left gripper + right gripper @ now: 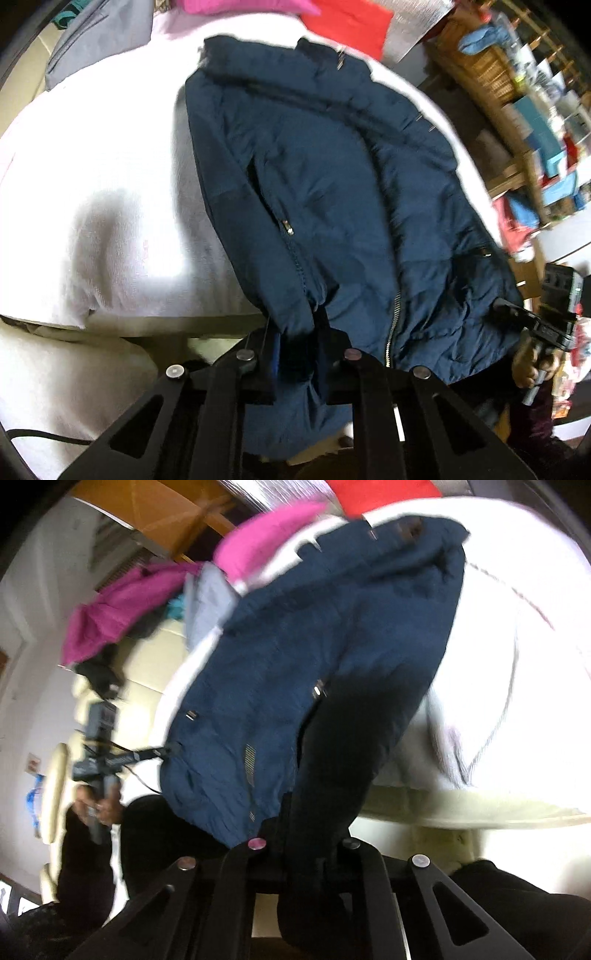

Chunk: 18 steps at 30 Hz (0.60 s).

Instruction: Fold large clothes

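Observation:
A navy blue padded jacket [314,166] lies spread on a white cover [110,166], collar at the far end and front zipper running toward me. My left gripper [297,332] is shut on the jacket's near hem, and cloth bunches between its fingers. In the same view my right gripper [517,314], held by a hand, bites the hem at the right. In the right wrist view the jacket [332,627] hangs toward the lens. There my right gripper [310,834] is shut on a dark fold of its hem. My left gripper [162,753] grips the jacket's left edge.
Pink [251,5] and red [351,26] garments and a grey one [103,33] lie at the cover's far end. Crowded shelves with boxes [535,110] and a wicker basket [484,74] stand to the right. A magenta garment [118,616] hangs over the cover's left side.

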Each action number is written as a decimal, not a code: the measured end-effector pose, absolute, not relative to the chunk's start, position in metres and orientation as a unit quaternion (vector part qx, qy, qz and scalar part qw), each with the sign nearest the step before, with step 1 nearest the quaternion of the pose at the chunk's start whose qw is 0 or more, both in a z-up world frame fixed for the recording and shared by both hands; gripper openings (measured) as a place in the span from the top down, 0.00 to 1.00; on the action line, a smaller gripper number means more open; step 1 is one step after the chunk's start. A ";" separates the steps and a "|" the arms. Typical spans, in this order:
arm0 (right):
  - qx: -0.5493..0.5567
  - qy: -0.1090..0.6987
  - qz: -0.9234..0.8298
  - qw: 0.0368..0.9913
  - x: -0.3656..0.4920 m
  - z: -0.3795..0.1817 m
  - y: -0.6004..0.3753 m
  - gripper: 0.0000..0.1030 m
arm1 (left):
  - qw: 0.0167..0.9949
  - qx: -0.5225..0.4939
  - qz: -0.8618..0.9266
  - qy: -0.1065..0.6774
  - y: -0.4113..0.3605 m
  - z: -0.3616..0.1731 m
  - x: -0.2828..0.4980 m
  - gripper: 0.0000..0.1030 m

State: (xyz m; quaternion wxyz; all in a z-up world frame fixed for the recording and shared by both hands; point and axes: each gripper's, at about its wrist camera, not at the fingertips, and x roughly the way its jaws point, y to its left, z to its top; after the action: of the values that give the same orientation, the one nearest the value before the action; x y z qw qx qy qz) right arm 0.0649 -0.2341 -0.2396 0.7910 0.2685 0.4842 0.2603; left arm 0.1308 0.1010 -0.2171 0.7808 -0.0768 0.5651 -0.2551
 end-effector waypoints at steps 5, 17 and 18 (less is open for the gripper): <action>0.302 0.409 0.277 0.815 0.064 -0.200 -0.264 0.90 | 0.795 -0.117 -0.288 0.521 0.113 -0.175 0.135 0.85; 0.423 0.261 0.246 0.832 0.127 -0.163 -0.317 0.91 | 0.806 -0.245 -0.326 0.429 0.127 -0.119 0.205 0.86; 0.433 0.250 0.240 0.832 0.139 -0.162 -0.321 0.91 | 0.807 -0.257 -0.326 0.420 0.129 -0.117 0.214 0.86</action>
State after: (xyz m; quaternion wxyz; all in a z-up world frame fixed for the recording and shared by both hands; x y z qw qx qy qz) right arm 0.1386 -0.3206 -0.1623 0.8321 0.4332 0.2497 0.2398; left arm 0.2138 0.1294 -0.1170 0.8068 -0.2573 0.4200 -0.3265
